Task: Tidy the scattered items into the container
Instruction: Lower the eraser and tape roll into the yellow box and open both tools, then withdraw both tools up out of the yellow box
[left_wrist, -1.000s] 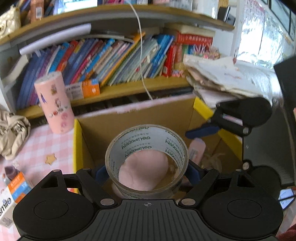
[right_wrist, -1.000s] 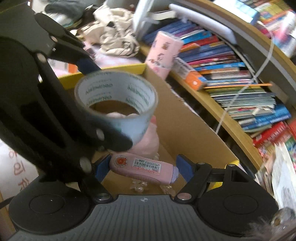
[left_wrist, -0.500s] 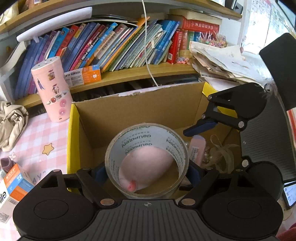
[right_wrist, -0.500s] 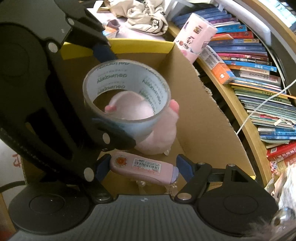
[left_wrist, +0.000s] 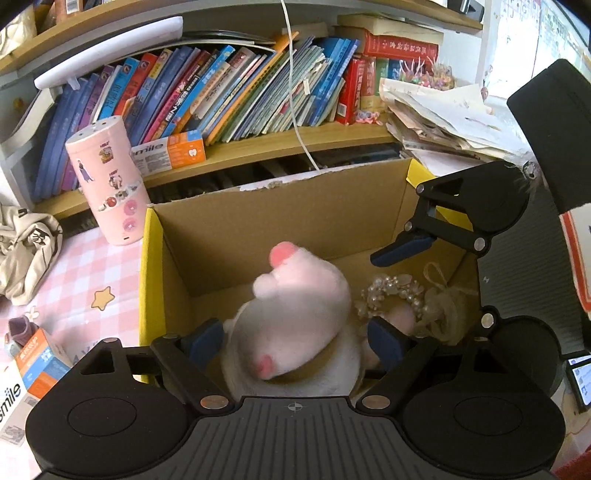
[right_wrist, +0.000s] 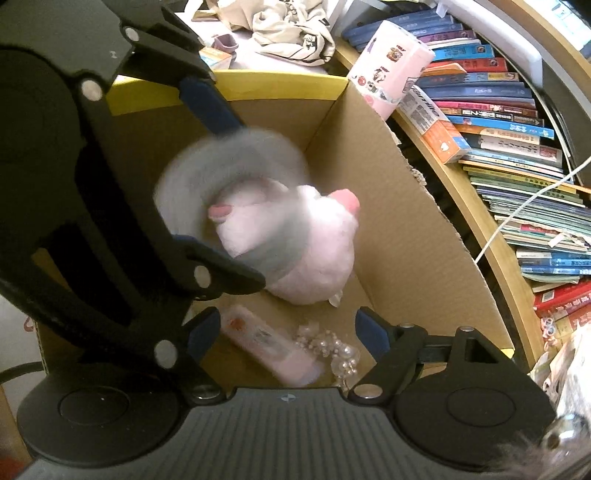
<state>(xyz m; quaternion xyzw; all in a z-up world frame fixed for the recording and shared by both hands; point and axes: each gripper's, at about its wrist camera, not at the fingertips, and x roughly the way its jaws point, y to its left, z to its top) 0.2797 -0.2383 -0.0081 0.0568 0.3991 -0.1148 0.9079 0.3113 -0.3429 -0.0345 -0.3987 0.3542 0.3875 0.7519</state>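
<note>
Your left gripper has just been opening; its fingers stand spread, and the grey roll of clear packing tape, motion-blurred, sits free between them against the pink plush toy inside the yellow-edged cardboard box. Your right gripper has also just been opening; the pink cylindrical tube lies loose below its spread fingers, beside the pearl bead string on the box floor.

Blurred tape roll between the parted jaws of left hand-held gripper, over cardboard box.
</note>
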